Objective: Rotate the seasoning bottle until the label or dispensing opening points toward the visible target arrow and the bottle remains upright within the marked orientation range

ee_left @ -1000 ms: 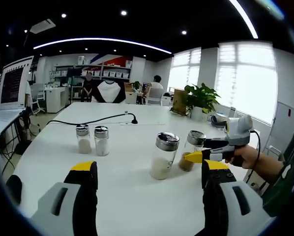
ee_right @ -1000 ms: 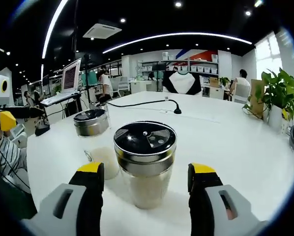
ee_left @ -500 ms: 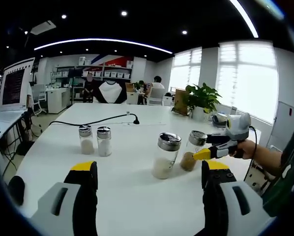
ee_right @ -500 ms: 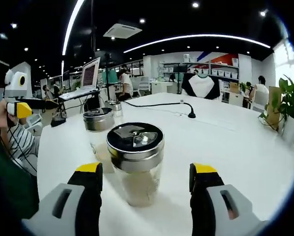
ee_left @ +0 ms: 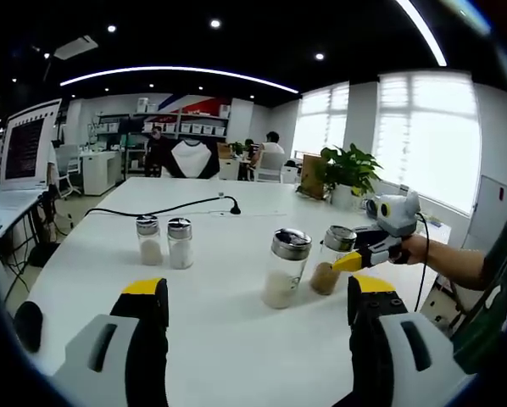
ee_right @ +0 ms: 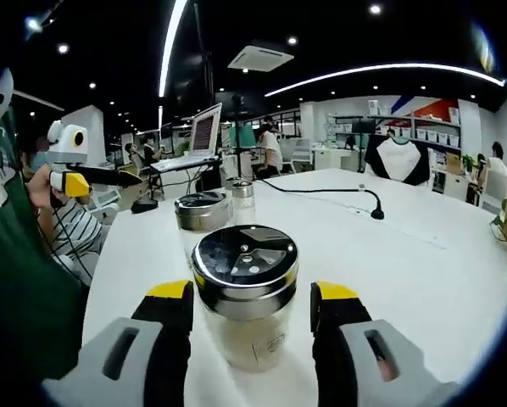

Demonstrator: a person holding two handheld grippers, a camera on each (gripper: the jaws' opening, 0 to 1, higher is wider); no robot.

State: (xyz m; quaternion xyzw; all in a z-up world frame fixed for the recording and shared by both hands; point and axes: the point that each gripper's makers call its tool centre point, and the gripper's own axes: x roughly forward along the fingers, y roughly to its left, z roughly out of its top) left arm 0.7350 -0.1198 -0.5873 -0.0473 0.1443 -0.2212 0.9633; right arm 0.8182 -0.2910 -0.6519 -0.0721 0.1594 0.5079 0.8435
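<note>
Starting at the left of the left gripper view, two small shakers (ee_left: 161, 242) stand side by side on the white table (ee_left: 220, 339), well apart from the work; a black cable (ee_left: 164, 206) runs behind them. The left gripper (ee_left: 252, 292) hangs over bare table with its jaws spread wide and nothing between them. Further right stand a pale-filled bottle (ee_left: 285, 268) and, just beside it, the brown-filled bottle (ee_left: 330, 259), with the right gripper (ee_left: 348, 262) reaching in at it from the right. In the right gripper view the left gripper (ee_right: 75, 182) shows far left, then the pale bottle (ee_right: 203, 222), then the brown bottle (ee_right: 244, 307), upright between the right gripper's (ee_right: 248, 294) yellow-tipped fingers (ee_right: 169, 291). The jaws flank the glass closely, yet I cannot tell whether the pads actually touch it — so the grip may not be made. That is the first risk: turning with a loose hold would let the bottle slip and stay put, or skid across the smooth table. Squeezing off-centre or twisting with any tilt could tip it, since the metal lid (ee_right: 245, 262) makes it top-heavy, and the task wants it upright. The pale bottle sits near enough that a swinging jaw might knock it. No target arrow can be made out in either view, so over- or under-rotating the lid's opening is a real chance — judging the heading would be guesswork from here.
</note>
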